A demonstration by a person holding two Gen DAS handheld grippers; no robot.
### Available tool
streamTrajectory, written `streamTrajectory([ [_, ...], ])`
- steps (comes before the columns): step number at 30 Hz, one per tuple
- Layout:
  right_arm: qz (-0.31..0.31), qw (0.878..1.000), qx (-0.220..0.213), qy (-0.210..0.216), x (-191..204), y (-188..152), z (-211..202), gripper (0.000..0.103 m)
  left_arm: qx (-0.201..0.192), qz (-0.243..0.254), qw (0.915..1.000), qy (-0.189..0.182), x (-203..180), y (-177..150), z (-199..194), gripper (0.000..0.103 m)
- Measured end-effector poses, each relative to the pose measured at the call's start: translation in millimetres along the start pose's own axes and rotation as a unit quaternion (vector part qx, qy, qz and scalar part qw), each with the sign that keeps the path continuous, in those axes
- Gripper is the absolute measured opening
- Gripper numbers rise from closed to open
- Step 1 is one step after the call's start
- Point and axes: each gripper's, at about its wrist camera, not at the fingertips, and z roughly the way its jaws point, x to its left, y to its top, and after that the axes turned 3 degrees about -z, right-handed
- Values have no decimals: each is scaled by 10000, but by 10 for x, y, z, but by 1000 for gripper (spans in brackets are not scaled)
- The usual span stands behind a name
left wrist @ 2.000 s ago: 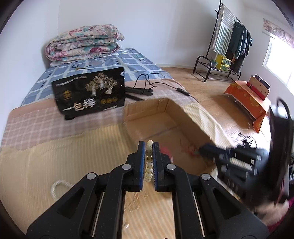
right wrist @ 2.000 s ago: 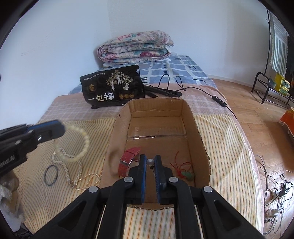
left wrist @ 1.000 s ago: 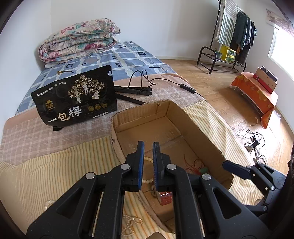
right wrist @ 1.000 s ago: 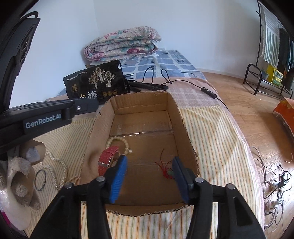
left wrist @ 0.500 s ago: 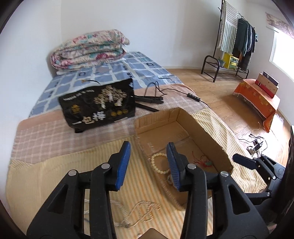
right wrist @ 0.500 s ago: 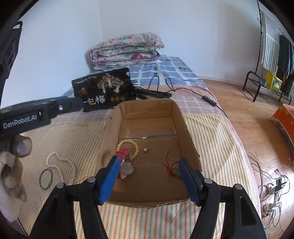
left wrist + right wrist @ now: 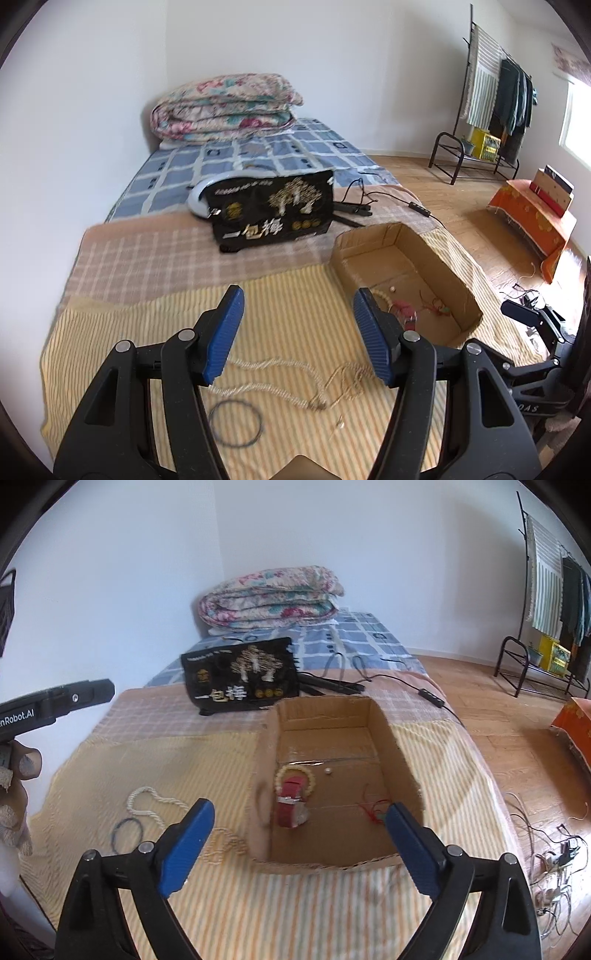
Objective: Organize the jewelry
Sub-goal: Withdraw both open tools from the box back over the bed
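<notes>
Left wrist view looks down over a bed covered with a yellow striped blanket [image 7: 295,295]. The left gripper [image 7: 297,332] fills the lower half of the frame; its blue-padded jaws have just been opening and now stand spread with nothing between them. Below them, on the blanket, a long pearl necklace [image 7: 295,380] trails in loose loops at lower centre, and a thin dark ring [image 7: 235,423] lies flat just to its lower left. At right of centre sits an open cardboard box [image 7: 448,271], and inside it I can make out a pale bead bracelet [image 7: 382,295], a red watch [image 7: 406,314], a small loose pearl [image 7: 392,289] and a red cord charm [image 7: 436,308]. A black printed bag [image 7: 271,214] stands behind the box, with a folded floral quilt [image 7: 225,107] at the head of the bed.

From the right wrist view, the right gripper [image 7: 297,843] takes up the bottom of the frame, its jaws also just opened and standing wide apart, empty, over the near edge of the box [image 7: 391,731]. The bracelet [image 7: 295,775] lies on the box floor with the watch [image 7: 291,805] resting partly across it; the pearl [image 7: 327,771] is just to their right, the charm [image 7: 375,806] near the right wall. The necklace [image 7: 155,805] and ring [image 7: 127,830] lie outside, at left. One arm of the left gripper [image 7: 55,705] juts in from the left edge.
</notes>
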Motion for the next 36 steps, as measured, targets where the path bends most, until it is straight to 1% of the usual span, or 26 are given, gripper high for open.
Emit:
streamTrajectory([
  [3,-125,9999,-39,97,128,-39,-32,95,29,-248,9997,-45,251,-123,-87,64],
  [5,-226,9996,-65,173,214,-75,-45,95,12,-312,9995,-47,398,-216,-138,64],
  [7,-315,9992,-96,210,294,-124,-55,95,49,-307,9995,-4,523,-304,-180,64],
  [10,-422,9987,-104,259,394,-204,-40,95,204,-264,9994,114,709,-450,-208,64],
  [14,-560,9978,99,332,501,-289,46,94,503,-142,9983,275,872,-660,-147,64],
  [15,-624,9973,188,352,535,-312,84,93,607,-170,9976,283,914,-716,-110,64],
  [17,-742,9959,362,378,601,-362,172,88,791,-321,9959,287,989,-815,-32,64],
  [18,-772,9953,425,403,626,-384,204,88,862,-404,9950,286,1023,-861,4,64],
  [21,-886,9933,589,446,708,-473,302,88,1110,-491,9920,342,1061,-975,130,64],
  [24,-1021,9907,736,513,801,-560,397,89,1307,-428,9900,305,1021,-1091,228,64],
  [25,-1046,9898,790,554,830,-586,427,90,1335,-388,9897,331,999,-1119,244,64],
  [27,-1095,9882,870,625,879,-631,485,90,1410,-277,9893,262,953,-1182,292,64],
  [30,-1118,9872,917,674,929,-695,522,91,1435,-218,9888,357,888,-1268,343,64],
  [34,-1091,9865,979,734,947,-734,583,91,1649,-463,9852,117,891,-1341,475,64],
  [36,-1063,9864,1006,752,945,-755,605,91,1710,-533,9838,66,884,-1382,530,64],
])
